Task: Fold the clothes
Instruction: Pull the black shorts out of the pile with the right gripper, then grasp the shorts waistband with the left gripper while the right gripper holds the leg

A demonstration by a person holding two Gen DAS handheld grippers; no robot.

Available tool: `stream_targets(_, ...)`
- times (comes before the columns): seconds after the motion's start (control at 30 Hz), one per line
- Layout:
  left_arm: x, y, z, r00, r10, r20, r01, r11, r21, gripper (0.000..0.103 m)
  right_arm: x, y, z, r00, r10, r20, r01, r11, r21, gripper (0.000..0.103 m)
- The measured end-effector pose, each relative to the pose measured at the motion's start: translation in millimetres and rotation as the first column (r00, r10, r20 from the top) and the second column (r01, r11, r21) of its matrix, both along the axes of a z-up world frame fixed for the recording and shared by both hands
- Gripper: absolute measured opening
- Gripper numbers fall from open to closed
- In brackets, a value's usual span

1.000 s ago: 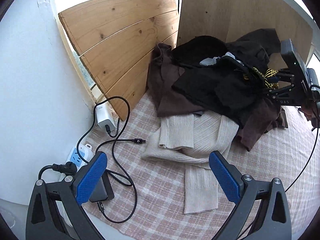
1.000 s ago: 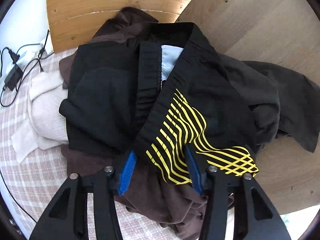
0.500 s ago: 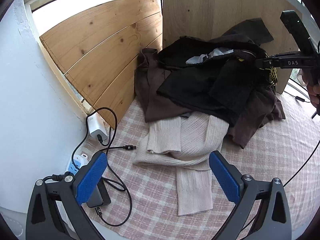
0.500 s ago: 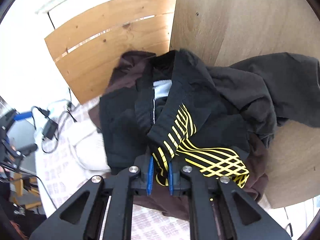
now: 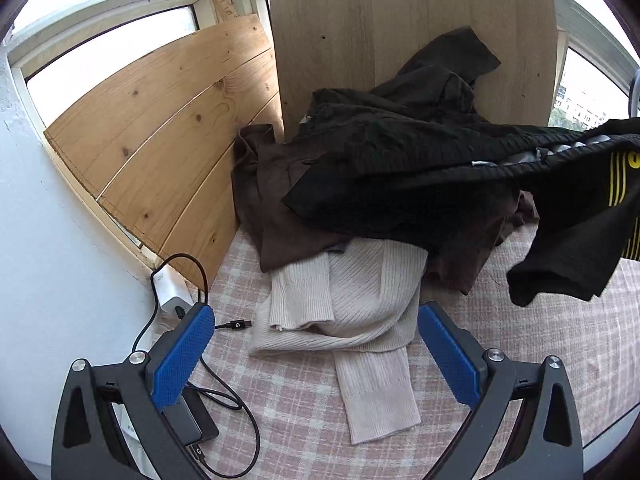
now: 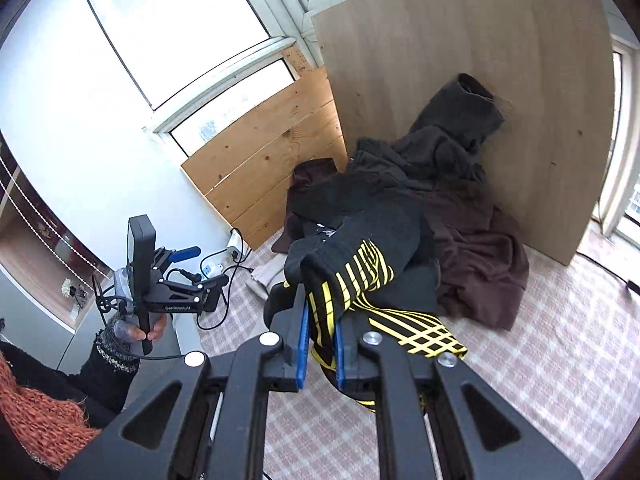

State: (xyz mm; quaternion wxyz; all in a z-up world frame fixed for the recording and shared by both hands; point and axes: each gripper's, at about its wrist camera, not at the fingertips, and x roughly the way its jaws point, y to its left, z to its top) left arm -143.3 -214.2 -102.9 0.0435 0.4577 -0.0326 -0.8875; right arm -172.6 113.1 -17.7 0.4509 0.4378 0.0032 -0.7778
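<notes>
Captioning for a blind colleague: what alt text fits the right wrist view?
The right hand-held gripper is shut on black shorts with yellow stripes, lifted off a dark clothes pile on a checked bed cover.

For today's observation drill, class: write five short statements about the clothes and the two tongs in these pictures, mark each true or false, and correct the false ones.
1. The right tongs are shut on the black garment with yellow stripes. True.
2. The left tongs grip the cream sweater. False: they are open and hold nothing.
3. The cream sweater lies partly under the brown garment. True.
4. The bed cover is plain blue. False: it is pink plaid.
5. A black cable lies beside the sweater. True.
</notes>
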Motion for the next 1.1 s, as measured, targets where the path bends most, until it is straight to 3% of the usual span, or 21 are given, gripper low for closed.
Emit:
stream_targets(0.07,-5.6,17.2,-8.1,0.997,-0.075,0.025,0.075,0.997,0.023,0.102,13.9,45.2,-21.2,0.993,-0.118,0.019,0.116,0.990,0.081,0.010)
stream_targets(0.17,-13.9,52.6,-20.9,0.979,-0.195,0.066,0.189,0.979,0.079,0.102,32.1,114.1,-54.5,0.953,-0.300,0.030,0.288,0.935,0.208,0.010)
stream_targets(0.2,-15.9,66.8,-25.3,0.969,-0.236,0.076,0.229,0.969,0.090,0.102,38.2,137.0,-65.6,0.933,-0.359,0.028,0.341,0.906,0.250,0.011)
stream_targets(0.23,-17.4,80.0,-29.6,0.959,-0.271,0.087,0.263,0.960,0.094,0.102,42.3,155.9,-77.6,0.910,-0.414,0.023,0.388,0.869,0.307,0.019)
stream_targets(0.3,-17.4,109.8,-39.3,0.930,-0.347,0.118,0.336,0.936,0.105,0.102,47.7,188.4,-102.9,0.857,-0.515,-0.001,0.464,0.772,0.434,0.024)
stream_targets(0.33,-14.9,121.6,-44.0,0.916,-0.378,0.133,0.364,0.924,0.119,0.102,53.0,202.0,-111.4,0.840,-0.543,0.001,0.484,0.749,0.452,0.026)
stream_targets(0.43,-5.4,153.5,-59.3,0.874,-0.450,0.183,0.422,0.890,0.174,0.102,77.0,229.1,-118.1,0.814,-0.581,0.012,0.521,0.740,0.426,0.040)
stream_targets(0.53,6.9,178.4,-74.7,0.840,-0.490,0.231,0.435,0.864,0.252,0.102,94.8,239.1,-112.5,0.812,-0.583,-0.023,0.539,0.733,0.416,0.043)
stream_targets(0.6,12.8,192.5,-84.8,0.829,-0.493,0.263,0.430,0.864,0.262,0.102,100.2,242.3,-109.8,0.819,-0.573,-0.023,0.531,0.744,0.406,0.044)
stream_targets(0.67,15.7,204.4,-94.4,0.834,-0.470,0.289,0.411,0.879,0.242,0.102,103.6,237.8,-107.5,0.829,-0.559,-0.023,0.520,0.754,0.401,0.046)
stream_targets(0.93,6.4,230.1,-120.3,0.857,-0.337,0.389,0.228,0.926,0.301,0.100,72.2,235.0,-124.0,0.866,-0.499,-0.028,0.470,0.792,0.389,0.050)
stream_targets(0.97,5.9,232.3,-122.6,0.859,-0.317,0.401,0.204,0.932,0.301,0.097,65.4,236.0,-128.0,0.870,-0.493,-0.026,0.463,0.796,0.389,0.050)
stream_targets(1.0,6.2,234.1,-123.8,0.865,-0.297,0.405,0.185,0.938,0.292,0.087,59.2,236.8,-132.4,0.873,-0.487,-0.024,0.456,0.800,0.390,0.050)
stream_targets(1.07,9.1,239.2,-122.4,0.880,-0.264,0.395,0.167,0.950,0.263,0.081,48.1,238.9,-141.2,0.880,-0.475,-0.016,0.443,0.808,0.389,0.049)
stream_targets(1.1,11.2,241.8,-120.5,0.888,-0.255,0.382,0.165,0.953,0.254,0.069,44.0,240.3,-145.6,0.885,-0.466,-0.009,0.432,0.814,0.388,0.049)
